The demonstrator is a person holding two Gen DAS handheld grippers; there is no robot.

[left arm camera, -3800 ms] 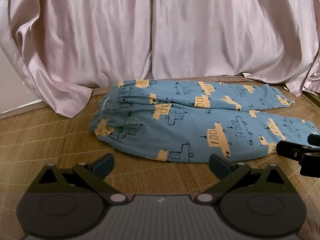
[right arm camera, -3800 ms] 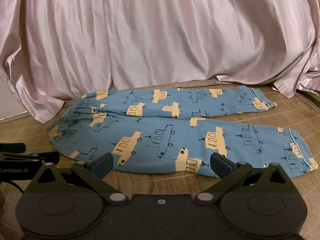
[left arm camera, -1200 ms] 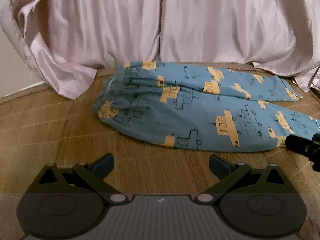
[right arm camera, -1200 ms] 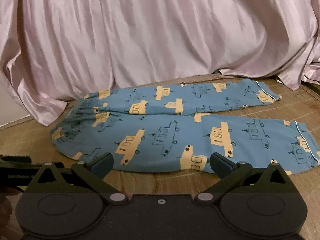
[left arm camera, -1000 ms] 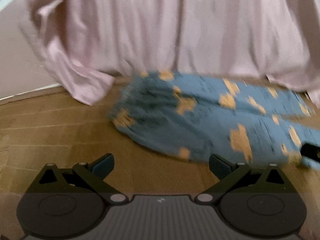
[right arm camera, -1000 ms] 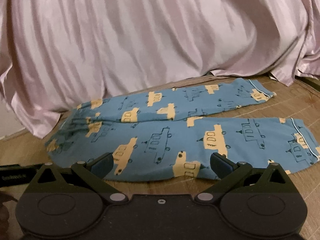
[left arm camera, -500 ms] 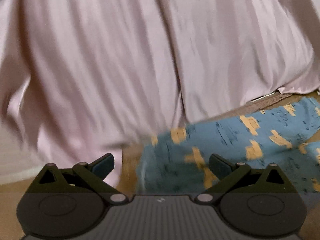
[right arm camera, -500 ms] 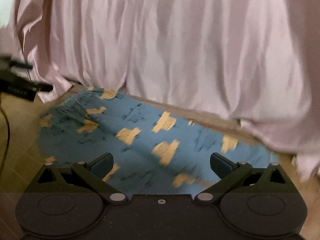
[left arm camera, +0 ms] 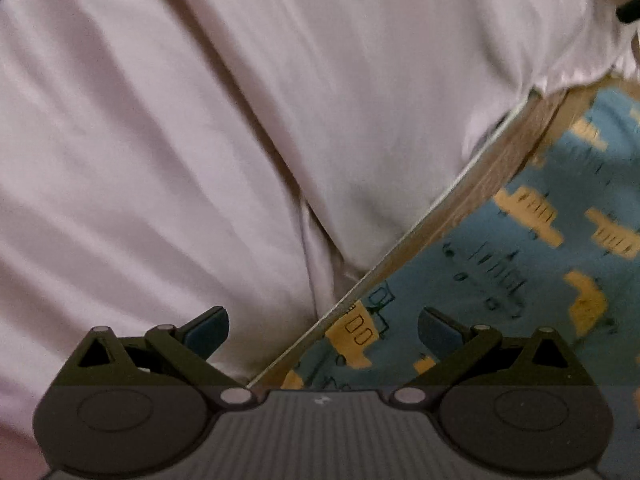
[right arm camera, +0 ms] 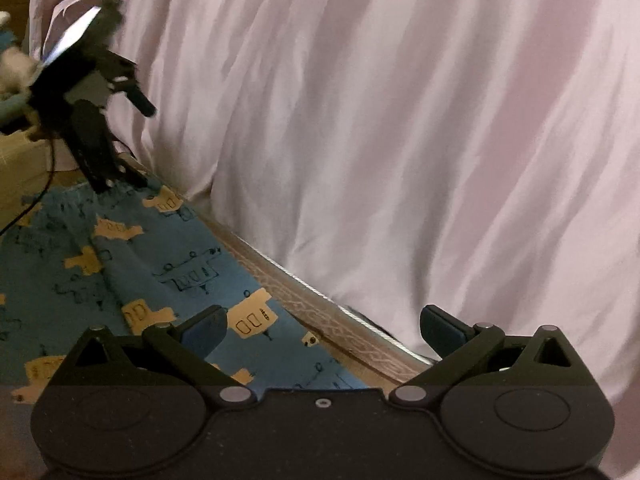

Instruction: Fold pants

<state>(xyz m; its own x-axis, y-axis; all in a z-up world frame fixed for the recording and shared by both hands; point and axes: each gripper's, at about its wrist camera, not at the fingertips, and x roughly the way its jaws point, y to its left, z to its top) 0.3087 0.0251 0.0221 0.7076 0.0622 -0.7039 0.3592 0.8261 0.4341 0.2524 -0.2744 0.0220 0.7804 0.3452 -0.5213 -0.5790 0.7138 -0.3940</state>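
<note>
Pants [right arm camera: 120, 280] look soft, floppy and light, so both open, empty grippers should probably pinch the far edge.

We see blue pants [left arm camera: 500, 264] with yellow vehicle prints, lying flat on the mat, far edge along the mat's border.

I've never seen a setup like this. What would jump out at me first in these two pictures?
Most of each view is filled by a pale pink satin curtain hanging down to the floor. Below it lie blue pants printed with yellow vehicles, spread flat along a woven mat's edge. At the bottom of each picture an open black tool reaches forward: the left tool and the right tool, both empty.
</note>
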